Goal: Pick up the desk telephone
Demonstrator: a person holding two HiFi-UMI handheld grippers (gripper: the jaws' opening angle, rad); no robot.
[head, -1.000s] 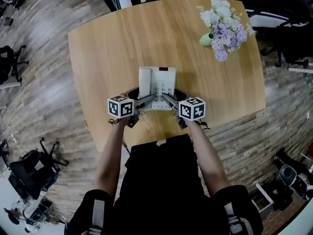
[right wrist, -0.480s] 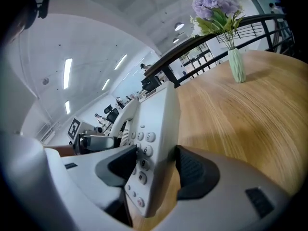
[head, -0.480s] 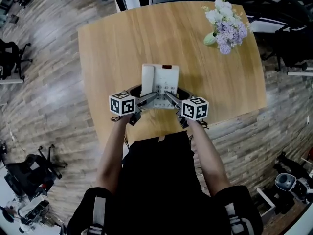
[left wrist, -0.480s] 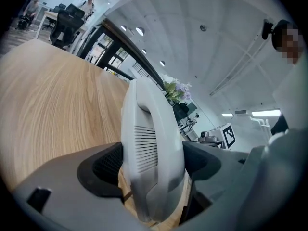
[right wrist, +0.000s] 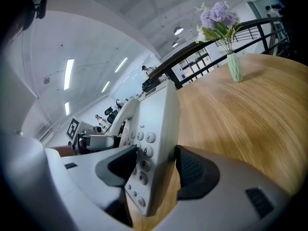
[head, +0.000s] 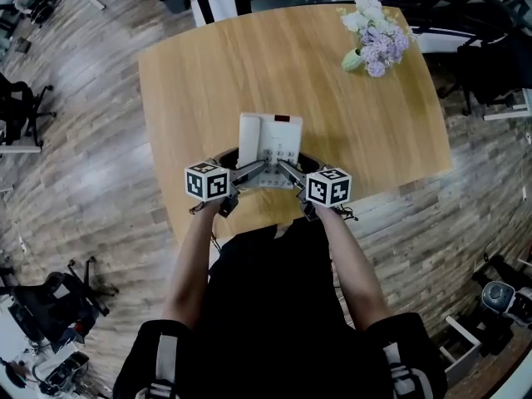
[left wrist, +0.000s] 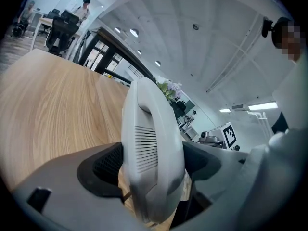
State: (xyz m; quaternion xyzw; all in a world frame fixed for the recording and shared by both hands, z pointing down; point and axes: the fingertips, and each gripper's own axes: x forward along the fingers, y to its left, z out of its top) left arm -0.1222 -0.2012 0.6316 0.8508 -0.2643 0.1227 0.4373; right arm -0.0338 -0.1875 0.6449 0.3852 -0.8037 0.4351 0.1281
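Observation:
A white desk telephone is near the front edge of the wooden table, held from both sides. My left gripper is shut on its handset side; the left gripper view shows the ribbed handset clamped between the dark pads of the left gripper. My right gripper is shut on the keypad side; in the right gripper view the telephone body with its number keys is wedged in the right gripper. Whether the base is off the tabletop I cannot tell.
A slim vase of white and purple flowers stands at the table's far right corner, also seen as flowers. Office chairs stand on the wood floor to the left. The person's torso is close to the table's front edge.
Both grippers keep the same hold on the telephone. The head view has shifted a little, so the table and flowers sit slightly higher and further left in the picture.

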